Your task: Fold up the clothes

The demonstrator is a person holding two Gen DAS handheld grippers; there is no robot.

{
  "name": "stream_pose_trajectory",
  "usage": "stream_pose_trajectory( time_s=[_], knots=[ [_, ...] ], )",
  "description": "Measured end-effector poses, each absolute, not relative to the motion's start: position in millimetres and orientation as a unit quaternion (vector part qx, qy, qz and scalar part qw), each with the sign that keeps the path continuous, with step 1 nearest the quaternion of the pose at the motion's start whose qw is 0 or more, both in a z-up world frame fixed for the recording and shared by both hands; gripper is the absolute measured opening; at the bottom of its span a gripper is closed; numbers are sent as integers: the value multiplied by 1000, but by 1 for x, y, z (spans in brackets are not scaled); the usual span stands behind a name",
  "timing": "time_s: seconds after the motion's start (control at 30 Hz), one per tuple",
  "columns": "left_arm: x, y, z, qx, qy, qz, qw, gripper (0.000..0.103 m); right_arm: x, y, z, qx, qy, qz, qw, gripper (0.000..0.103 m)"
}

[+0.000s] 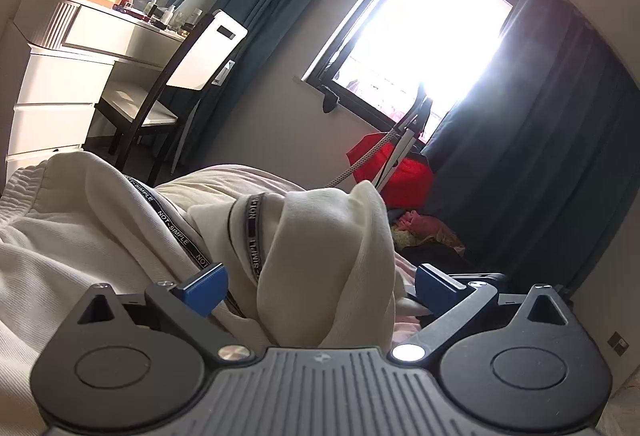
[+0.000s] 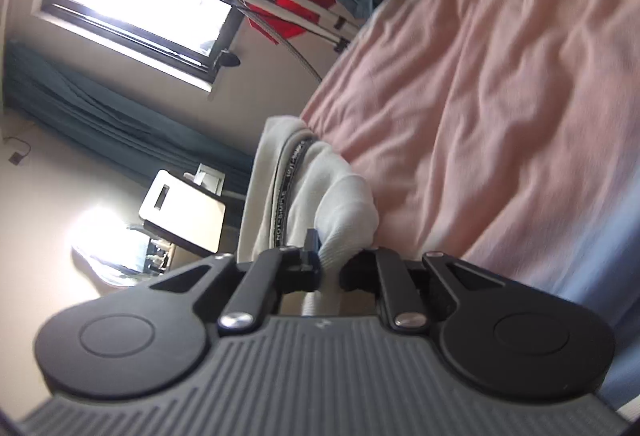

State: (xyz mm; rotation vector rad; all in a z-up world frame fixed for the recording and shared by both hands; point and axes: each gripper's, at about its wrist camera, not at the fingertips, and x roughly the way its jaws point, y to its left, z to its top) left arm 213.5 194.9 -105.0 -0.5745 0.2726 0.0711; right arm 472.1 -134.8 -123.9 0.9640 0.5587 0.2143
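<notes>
Holding a cream garment [image 2: 316, 195] in my right tongs [image 2: 330, 268], pressed together on a bunched white fold, with the rest trailing off toward the room. Left tongs [image 1: 320, 288] stand spread wide, blue pads either side of a thick hanging roll of the same cloth [image 1: 332, 260], not gripping it. Risk one: only one side has a pinch, so a lift or pull now could drag the bulk loose and undo whatever fold exists. Risk two: the right pinch takes a thick wad, several layers likely, and the inner layers may slip out. Risk three: if the left tongs shut where they are, they may catch the black printed tape [image 1: 252, 232] along with stray layers and twist the fold. Garment looks like heavy soft knit, cream, ribbed cuff or hem at left, black tape reading NOT-SIMPLE. It lies heaped on the pink bed sheet [image 2: 500, 95], partly lifted.
</notes>
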Motion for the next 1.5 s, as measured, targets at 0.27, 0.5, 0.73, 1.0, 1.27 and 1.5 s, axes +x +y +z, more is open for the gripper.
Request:
stream_pose_trajectory(
  time_s=[0.27, 0.5, 0.73, 1.0, 1.27, 1.5],
  knots=[
    [207, 170, -97, -255, 148, 4, 956, 101, 417, -290, -57, 367, 170, -38, 914, 11],
    [213, 146, -99, -217, 168, 0, 962, 101, 347, -412, -86, 391, 193, -86, 896, 12],
    [219, 135, -104, -205, 182, 4, 962, 101, 316, -428, -156, 556, 168, 3, 814, 48],
    [227, 116, -112, -162, 192, 2, 968, 101, 364, -442, -199, 649, 140, -4, 748, 89],
    [238, 110, -123, -146, 194, 3, 970, 101, 428, -474, -153, 573, 127, -60, 807, 25],
    [239, 109, -123, -144, 193, -2, 971, 101, 416, -494, -58, 389, 74, -57, 916, 3]
  ],
)
